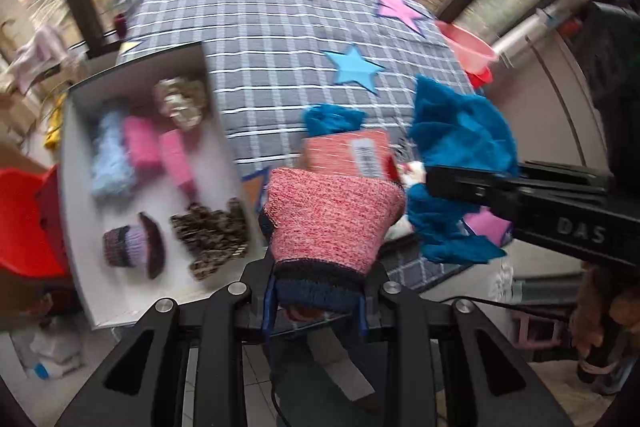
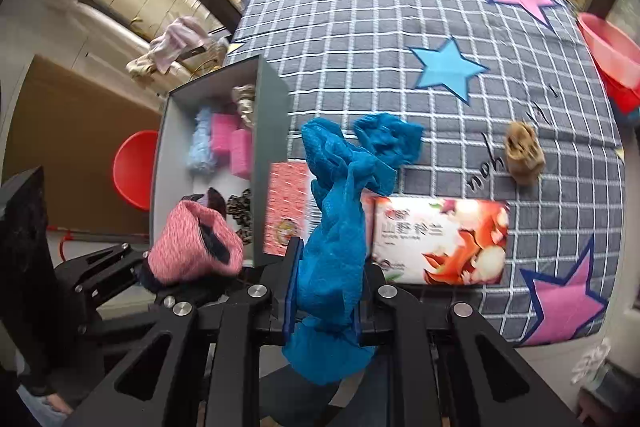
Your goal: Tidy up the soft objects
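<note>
left gripper (image 1: pixel 316 307): your fingers pinch pink knit sock (image 1: pixel 334 219)
right gripper (image 2: pixel 324 301): your fingers pinch blue mesh cloth (image 2: pixel 336 227)
box (image 1: pixel 80 187): left of both, holds soft items

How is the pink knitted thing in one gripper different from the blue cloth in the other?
The pink knit piece is thick, stubby and dark-cuffed; the blue cloth is thin, plain and meshy. The knit piece stands in a compact tube, while the cloth twists long and spills out both ends. The left gripper holds the knit, the right gripper the cloth. Both are soft, clamped and lifted.
</note>
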`<act>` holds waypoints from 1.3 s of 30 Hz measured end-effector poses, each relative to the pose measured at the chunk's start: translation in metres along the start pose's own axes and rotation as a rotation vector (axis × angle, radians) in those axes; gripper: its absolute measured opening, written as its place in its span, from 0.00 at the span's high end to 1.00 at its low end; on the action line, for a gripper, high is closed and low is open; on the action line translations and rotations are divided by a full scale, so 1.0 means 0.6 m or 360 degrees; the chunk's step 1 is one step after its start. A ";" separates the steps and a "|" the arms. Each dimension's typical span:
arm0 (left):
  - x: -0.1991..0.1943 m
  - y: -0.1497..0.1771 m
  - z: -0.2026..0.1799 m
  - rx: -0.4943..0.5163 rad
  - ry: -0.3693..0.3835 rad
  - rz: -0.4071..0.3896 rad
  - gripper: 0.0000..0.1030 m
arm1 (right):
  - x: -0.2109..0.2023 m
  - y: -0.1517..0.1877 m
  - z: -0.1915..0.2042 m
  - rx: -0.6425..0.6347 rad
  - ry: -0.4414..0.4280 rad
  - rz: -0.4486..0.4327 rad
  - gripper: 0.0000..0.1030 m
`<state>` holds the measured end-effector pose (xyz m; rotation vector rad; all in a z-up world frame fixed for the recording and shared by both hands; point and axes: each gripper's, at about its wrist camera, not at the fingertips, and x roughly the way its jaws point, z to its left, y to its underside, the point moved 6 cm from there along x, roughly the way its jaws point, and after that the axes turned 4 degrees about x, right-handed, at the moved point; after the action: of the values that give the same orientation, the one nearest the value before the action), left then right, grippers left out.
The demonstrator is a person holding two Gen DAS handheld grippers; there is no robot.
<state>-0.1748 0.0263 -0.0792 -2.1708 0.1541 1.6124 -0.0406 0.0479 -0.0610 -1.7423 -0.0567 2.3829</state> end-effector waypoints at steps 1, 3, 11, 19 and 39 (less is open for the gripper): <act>-0.003 0.001 0.016 -0.0039 -0.0017 -0.0011 0.69 | 0.002 -0.002 0.009 -0.0018 -0.0003 0.0003 0.79; -0.009 0.004 0.043 -0.0103 -0.0045 -0.0029 0.69 | 0.006 -0.007 0.026 -0.0048 -0.0017 0.0015 0.79; -0.030 0.015 0.135 -0.0309 -0.0142 -0.0092 0.69 | 0.026 -0.024 0.107 -0.0204 -0.0053 0.0050 0.79; -0.044 0.024 0.201 -0.0437 -0.0205 -0.0127 0.69 | 0.054 -0.040 0.175 -0.0331 -0.0078 0.0089 0.79; -0.023 0.003 0.265 -0.0511 -0.0225 -0.0081 0.69 | 0.122 -0.077 0.236 -0.0408 -0.0089 0.0181 0.79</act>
<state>-0.3205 0.0865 -0.1037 -2.2559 -0.2153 1.8586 -0.1905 0.1176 -0.0796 -1.8300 -0.2908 2.6055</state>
